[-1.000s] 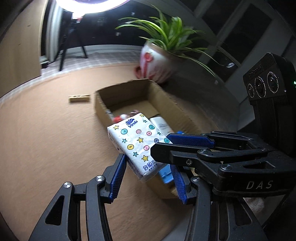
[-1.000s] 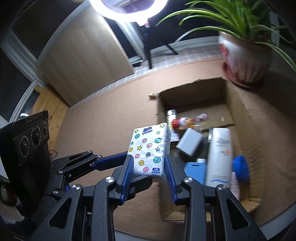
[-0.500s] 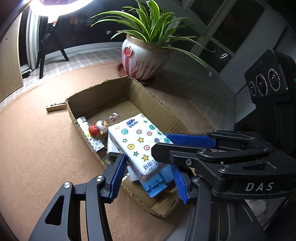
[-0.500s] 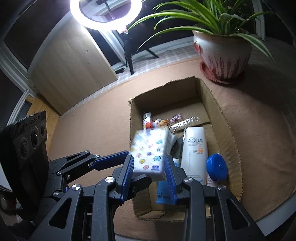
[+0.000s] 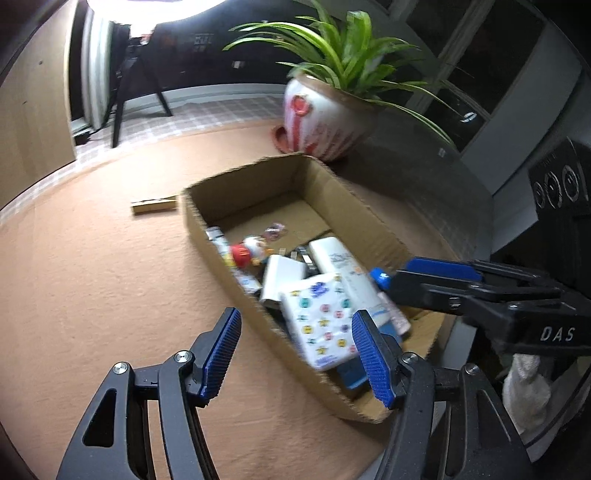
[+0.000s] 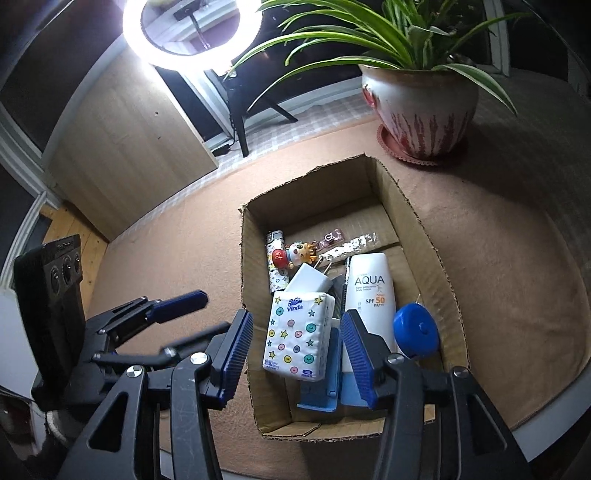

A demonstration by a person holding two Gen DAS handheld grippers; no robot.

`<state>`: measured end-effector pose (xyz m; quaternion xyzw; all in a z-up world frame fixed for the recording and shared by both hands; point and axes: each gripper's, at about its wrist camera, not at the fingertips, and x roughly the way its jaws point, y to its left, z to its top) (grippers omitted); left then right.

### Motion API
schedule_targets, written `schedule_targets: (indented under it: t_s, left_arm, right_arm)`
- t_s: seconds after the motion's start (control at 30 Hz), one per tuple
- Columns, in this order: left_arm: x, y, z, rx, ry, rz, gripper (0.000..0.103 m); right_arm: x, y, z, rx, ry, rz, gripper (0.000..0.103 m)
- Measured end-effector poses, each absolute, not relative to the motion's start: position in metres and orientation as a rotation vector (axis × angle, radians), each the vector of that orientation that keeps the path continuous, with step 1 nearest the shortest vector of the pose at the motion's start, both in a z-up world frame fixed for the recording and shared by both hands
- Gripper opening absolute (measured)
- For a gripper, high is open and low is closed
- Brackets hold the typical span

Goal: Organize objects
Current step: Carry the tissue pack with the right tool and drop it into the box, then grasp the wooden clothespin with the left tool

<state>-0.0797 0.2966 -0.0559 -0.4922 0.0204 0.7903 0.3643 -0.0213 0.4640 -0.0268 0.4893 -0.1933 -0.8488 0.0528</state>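
Note:
A white Vinda tissue pack (image 6: 297, 334) with coloured stars and dots lies in the near end of the open cardboard box (image 6: 432, 254), on top of other items; it also shows, blurred, in the left wrist view (image 5: 319, 326). My right gripper (image 6: 297, 349) is open above it, jaws well apart on either side, not touching. My left gripper (image 5: 295, 354) is open over the box's near left wall (image 5: 236, 291). The box also holds a white AQUA sunscreen tube (image 6: 369, 291), a blue round cap (image 6: 415, 330), a small doll (image 6: 295, 254), a lighter (image 6: 275, 258) and a blue item (image 6: 319, 384).
A potted spider plant (image 6: 417, 99) stands on the brown table beyond the box. A small wooden block (image 5: 153, 205) lies on the table left of the box. A ring light (image 6: 177, 33) on a tripod stands behind. The table edge curves close at the right.
Both grippers were closed around the tissue pack, holding it over the box. Both have opened, and the pack has dropped into the box's near end.

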Motion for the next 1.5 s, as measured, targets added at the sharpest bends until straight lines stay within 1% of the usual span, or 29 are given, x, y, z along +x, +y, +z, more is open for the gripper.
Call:
schedule_targets:
  t_s: [0.23,0.53,0.8,0.97,1.13,1.27,1.5]
  left_arm:
    - [-0.113,0.262,-0.069,-1.32,0.019,2.102,0.066]
    - [-0.198,0.228,-0.093,-1.38,-0.056,2.212,0.066]
    - [-0.265,0.254,-0.099,-1.373,-0.061,2.207,0.066]
    - [-0.294,0.278,-0.111,-1.413,-0.053,2.161,0.066]
    - [-0.303,0.308,-0.124,-1.447,0.022,2.107,0.065]
    - [-0.304,0.323,-0.137,-1.487,0.128,2.092,0.063]
    - [-0.308,0.317,-0.139,-1.497,0.077,2.075,0.061]
  right_arm:
    - [-0.017,0.466,-0.028,1.519,-0.613,-2.605,0.047]
    - [-0.012,0.461,-0.031,1.613,-0.58,-2.62,0.047]
    - [-0.011,0.463,-0.035,1.66,-0.581,-2.63,0.047]
    - [-0.006,0.474,-0.041,1.696,-0.629,-2.644,0.047]
    - [-0.001,0.489,-0.045,1.715,-0.694,-2.663,0.047]
    - [-0.001,0.496,-0.045,1.719,-0.72,-2.671,0.047]
    - [-0.006,0.494,-0.047,1.717,-0.727,-2.659,0.047]
